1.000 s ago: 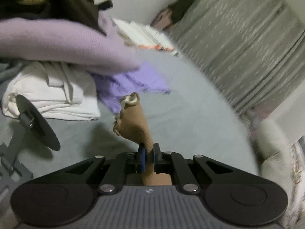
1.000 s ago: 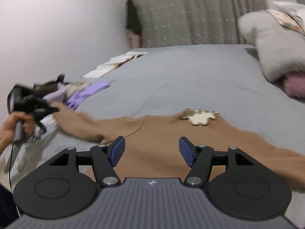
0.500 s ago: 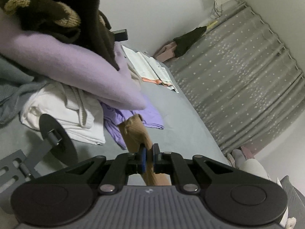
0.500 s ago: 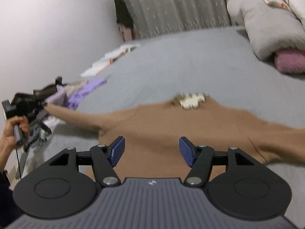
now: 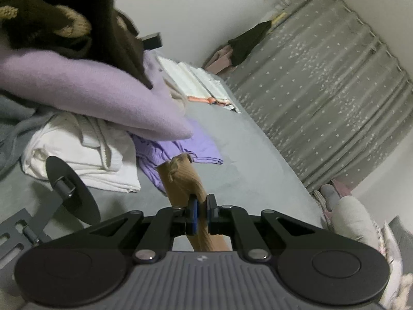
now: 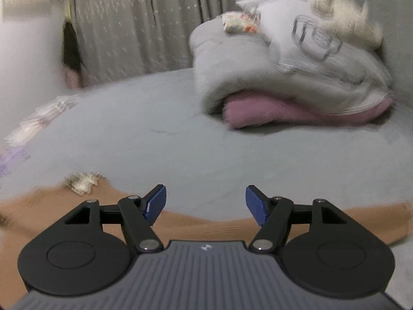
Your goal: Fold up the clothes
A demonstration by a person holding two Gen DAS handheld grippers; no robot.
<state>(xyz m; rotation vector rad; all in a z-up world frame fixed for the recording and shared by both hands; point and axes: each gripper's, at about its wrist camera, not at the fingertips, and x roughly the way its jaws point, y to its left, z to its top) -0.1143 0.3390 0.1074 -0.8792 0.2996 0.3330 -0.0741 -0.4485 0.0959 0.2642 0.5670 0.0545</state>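
One garment is in hand: the tan ribbed knit sweater [image 6: 211, 228], spread flat across the near part of the grey bed sheet [image 6: 160, 142], its long axis running left to right under your right gripper [image 6: 205, 202]. That gripper's jaws stand apart with nothing between them and have just been opening further; the sweater's upper edge lies just below and nearer than the blue pads [image 6: 254, 204], and its far right reach, apparently the free sleeve, runs off to the right. Your left gripper [image 5: 202, 213] is clamped on the sweater's sleeve cuff [image 5: 180, 178], which stands up beyond the pads beside the heap of purple, white and brown clothes [image 5: 85, 113]. The right hand is therefore judged the nearer one for the right-hand side of the garment. The right wrist view alone shows the cream knitted patch [image 6: 82, 182] and the rolled grey quilt [image 6: 271, 69] far right; the left wrist view alone shows the grip and the heap.
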